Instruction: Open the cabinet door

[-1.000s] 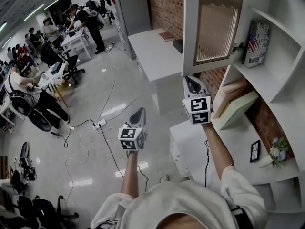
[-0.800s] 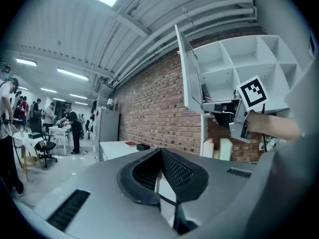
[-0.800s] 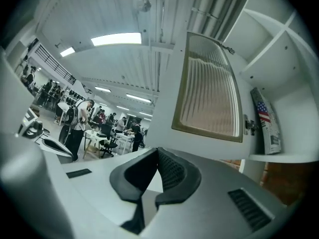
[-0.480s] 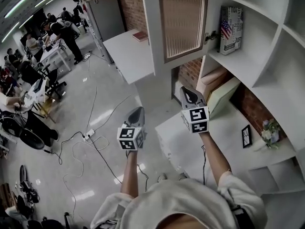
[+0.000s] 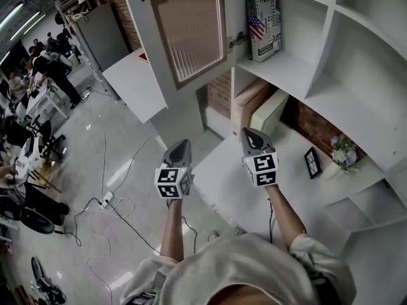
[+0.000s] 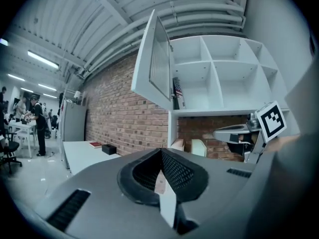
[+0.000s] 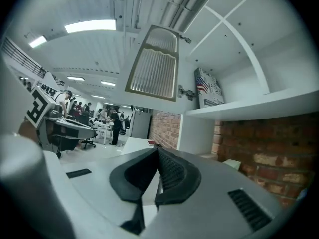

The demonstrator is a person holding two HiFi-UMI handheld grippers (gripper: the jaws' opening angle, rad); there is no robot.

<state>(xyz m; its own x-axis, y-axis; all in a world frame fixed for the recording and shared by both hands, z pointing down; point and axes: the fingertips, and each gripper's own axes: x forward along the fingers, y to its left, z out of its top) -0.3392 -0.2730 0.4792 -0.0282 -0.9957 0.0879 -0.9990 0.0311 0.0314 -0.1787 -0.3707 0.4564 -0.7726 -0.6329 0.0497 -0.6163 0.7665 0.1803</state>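
The white cabinet door [image 5: 191, 33] with a ribbed glass panel stands swung wide open, clear of the white shelf unit [image 5: 337, 30]. It also shows in the left gripper view as the door [image 6: 157, 63] and in the right gripper view as the door [image 7: 154, 66]. My right gripper [image 5: 250, 134] is well below the door's lower edge and over the white counter [image 5: 254, 183]. It is shut and holds nothing [image 7: 157, 151]. My left gripper [image 5: 180, 146] is beside it to the left, also shut and empty [image 6: 160, 153]. Neither touches the door.
A book with a flag cover [image 5: 262, 27] stands on the shelf behind the door. Boxes [image 5: 257, 110] sit under that shelf, and a small picture frame [image 5: 311, 162] and flowers [image 5: 343, 151] are on the counter. A white table [image 5: 133, 84] and floor cables [image 5: 108, 202] lie left; people work far left.
Both grippers have come down and away from the door's lower edge, the right one most. The head view has swung towards the shelves. The door stays open.
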